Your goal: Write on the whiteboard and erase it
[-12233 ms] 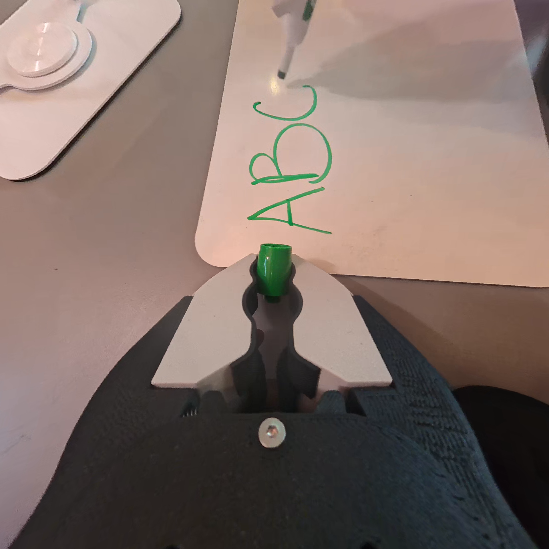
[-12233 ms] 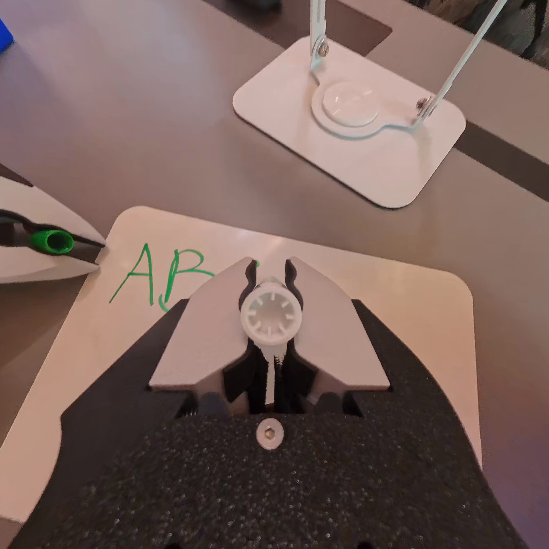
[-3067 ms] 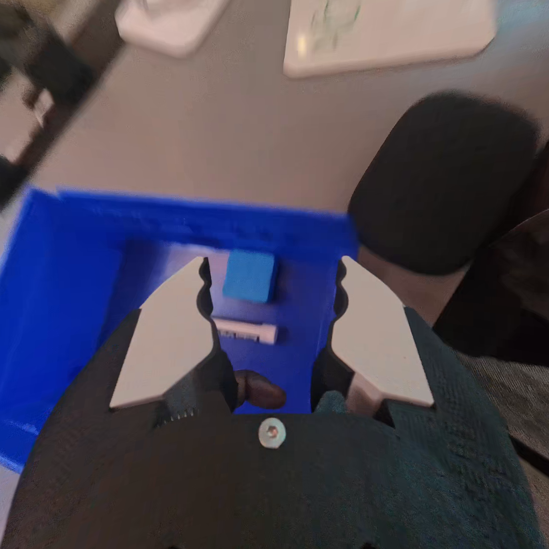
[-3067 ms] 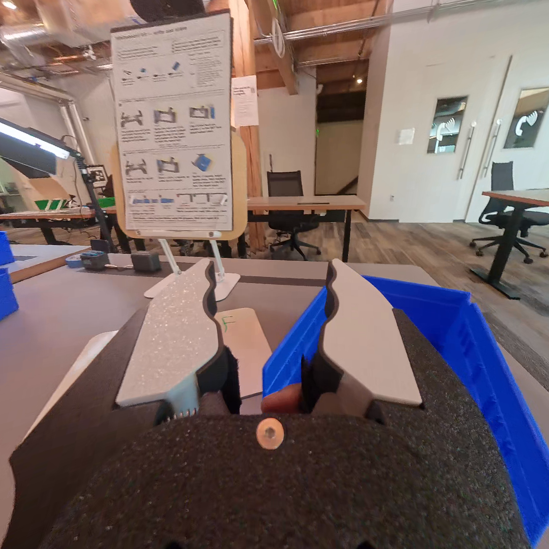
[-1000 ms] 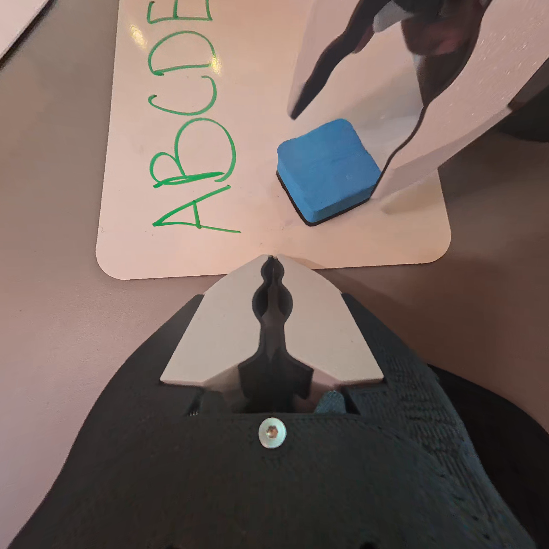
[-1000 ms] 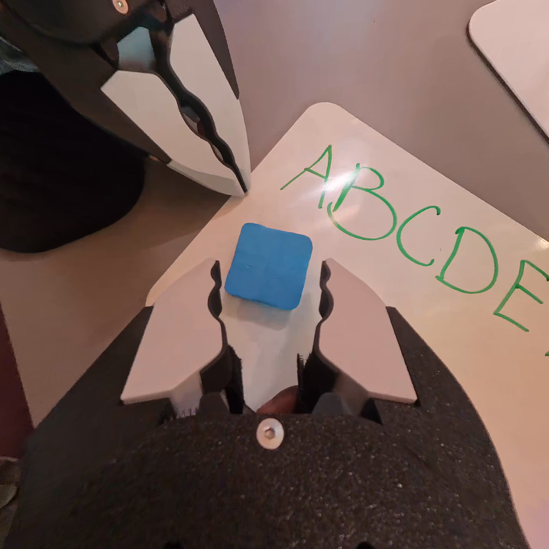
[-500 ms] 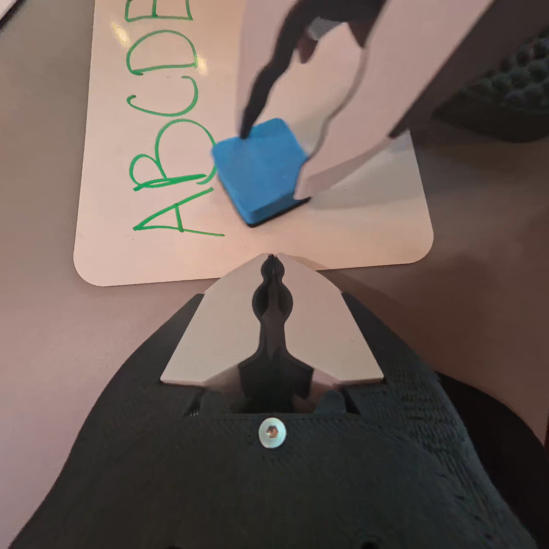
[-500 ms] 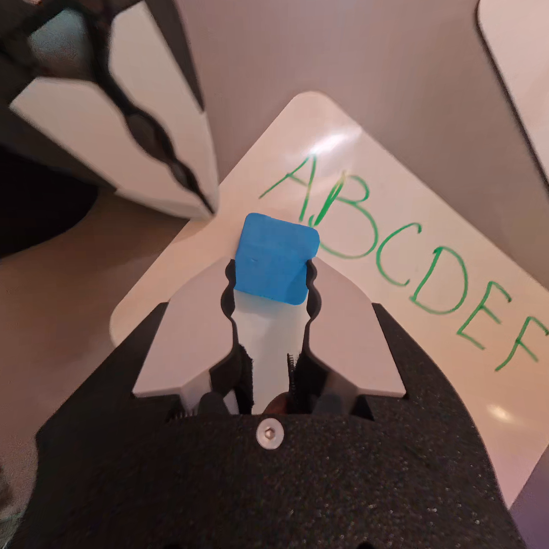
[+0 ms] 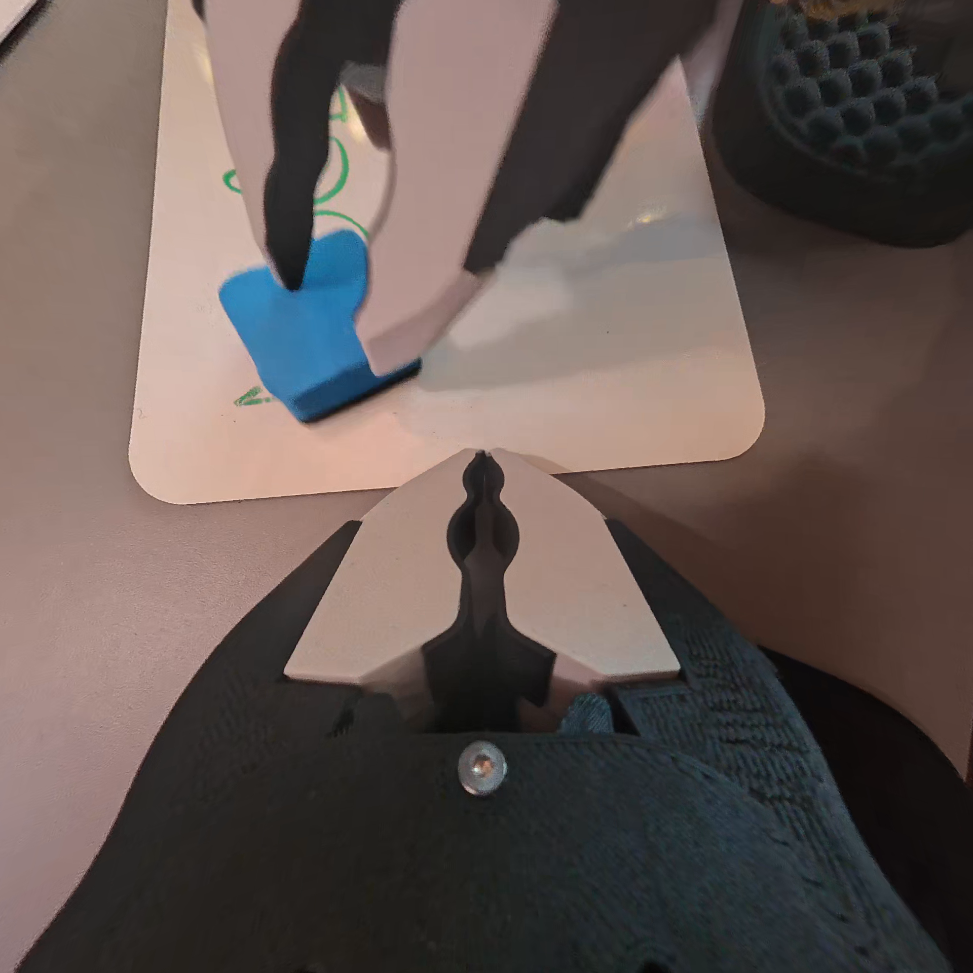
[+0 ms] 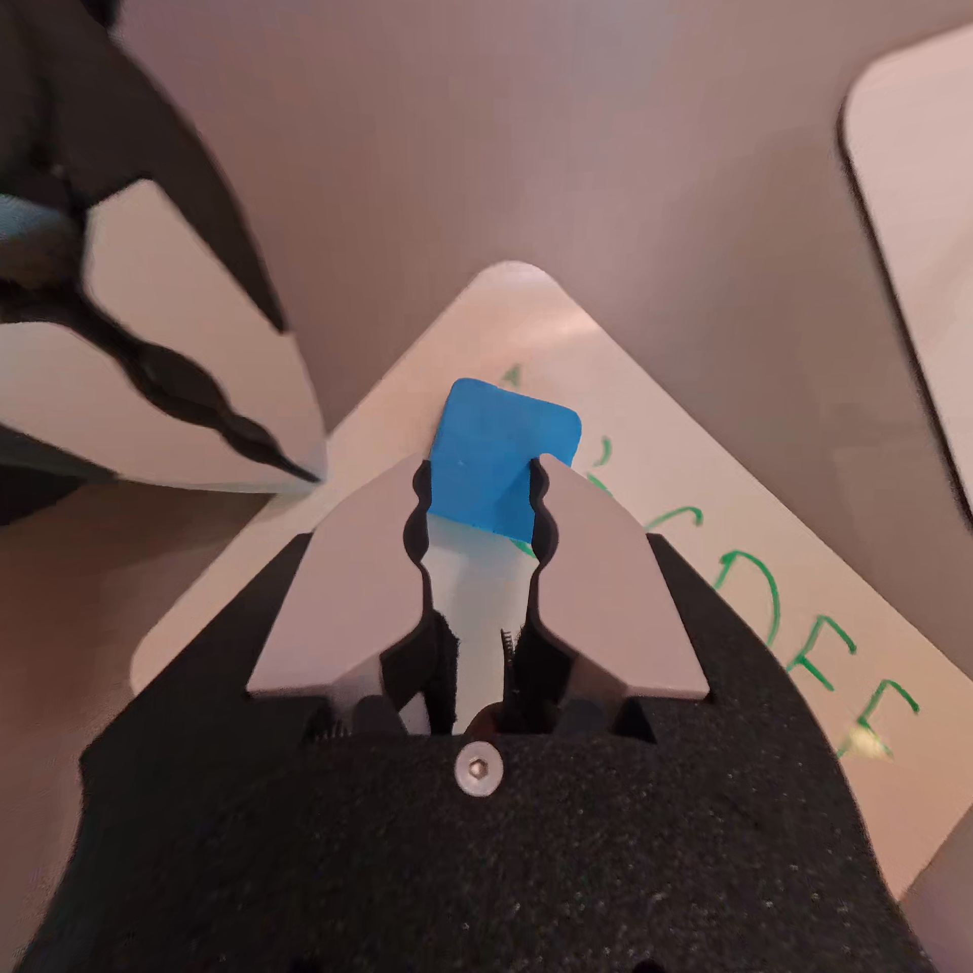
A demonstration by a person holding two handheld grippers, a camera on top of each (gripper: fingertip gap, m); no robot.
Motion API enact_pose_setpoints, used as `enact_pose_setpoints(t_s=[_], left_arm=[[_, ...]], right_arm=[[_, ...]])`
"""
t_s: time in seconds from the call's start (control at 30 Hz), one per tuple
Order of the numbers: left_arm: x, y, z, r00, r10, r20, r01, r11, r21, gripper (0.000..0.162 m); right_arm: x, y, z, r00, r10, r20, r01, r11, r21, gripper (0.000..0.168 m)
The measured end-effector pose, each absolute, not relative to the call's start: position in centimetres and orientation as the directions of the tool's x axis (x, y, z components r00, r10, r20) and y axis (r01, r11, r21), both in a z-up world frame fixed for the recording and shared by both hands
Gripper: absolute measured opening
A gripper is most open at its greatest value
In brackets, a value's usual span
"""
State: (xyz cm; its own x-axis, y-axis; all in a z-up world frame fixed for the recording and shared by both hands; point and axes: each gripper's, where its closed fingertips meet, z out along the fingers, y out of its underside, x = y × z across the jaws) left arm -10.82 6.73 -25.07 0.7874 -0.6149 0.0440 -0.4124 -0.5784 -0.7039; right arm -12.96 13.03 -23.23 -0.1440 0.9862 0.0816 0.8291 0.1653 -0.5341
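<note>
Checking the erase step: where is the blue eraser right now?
The blue eraser lies flat on the whiteboard, pinched by the right gripper, over the start of the green writing, near the corner by the shut left gripper.

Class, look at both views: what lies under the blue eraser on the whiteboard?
The blue eraser, gripped by the right tool, lies flat on the whiteboard. Green marker strokes stick out beside it; whether any ink remains underneath is covered.

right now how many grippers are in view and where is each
2. The left gripper is shut and empty, its tips at the whiteboard's near edge. The right gripper is shut on the blue eraser, pressing it onto the green writing.
</note>
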Motion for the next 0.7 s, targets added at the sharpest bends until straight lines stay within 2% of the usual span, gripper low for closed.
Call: enact_pose_setpoints(t_s=[0.13, 0.2, 0.3, 0.4, 0.5, 0.57, 0.63, 0.7], left_arm=[[-10.8, 6.7, -25.1, 0.787, -0.616, 0.041, -0.414, -0.575, -0.705, 0.002], [-10.8, 6.7, -25.1, 0.786, -0.616, 0.051, -0.408, -0.579, -0.706, 0.002], [-10.8, 6.7, -25.1, 0.786, -0.617, 0.047, -0.410, -0.577, -0.707, 0.002], [-10.8, 6.7, -25.1, 0.784, -0.619, 0.046, -0.413, -0.575, -0.706, 0.002], [-10.8, 6.7, -25.1, 0.784, -0.619, 0.045, -0.413, -0.574, -0.707, 0.002], [-10.8, 6.7, -25.1, 0.784, -0.618, 0.048, -0.410, -0.575, -0.707, 0.002], [-10.8, 6.7, -25.1, 0.784, -0.618, 0.050, -0.409, -0.576, -0.708, 0.002], [-10.8, 6.7, -25.1, 0.782, -0.621, 0.046, -0.413, -0.573, -0.707, 0.002]], right_arm=[[-15.1, 15.9, -23.2, -0.056, 0.993, 0.102, 0.808, 0.105, -0.580, 0.036], [-15.9, 14.1, -23.2, -0.102, 0.990, 0.093, 0.792, 0.138, -0.595, 0.037], [-14.1, 11.6, -23.2, -0.210, 0.974, 0.086, 0.818, 0.224, -0.529, 0.036], [-13.7, 15.2, -23.3, -0.126, 0.986, 0.110, 0.858, 0.164, -0.488, 0.036], [-15.9, 16.0, -23.2, -0.083, 0.990, 0.118, 0.826, 0.134, -0.547, 0.036], [-16.1, 13.3, -23.2, -0.161, 0.981, 0.104, 0.800, 0.192, -0.569, 0.036], [-14.3, 11.9, -23.2, -0.226, 0.970, 0.086, 0.809, 0.236, -0.538, 0.036], [-11.8, 13.8, -23.3, -0.188, 0.980, 0.067, 0.847, 0.196, -0.494, 0.036]])
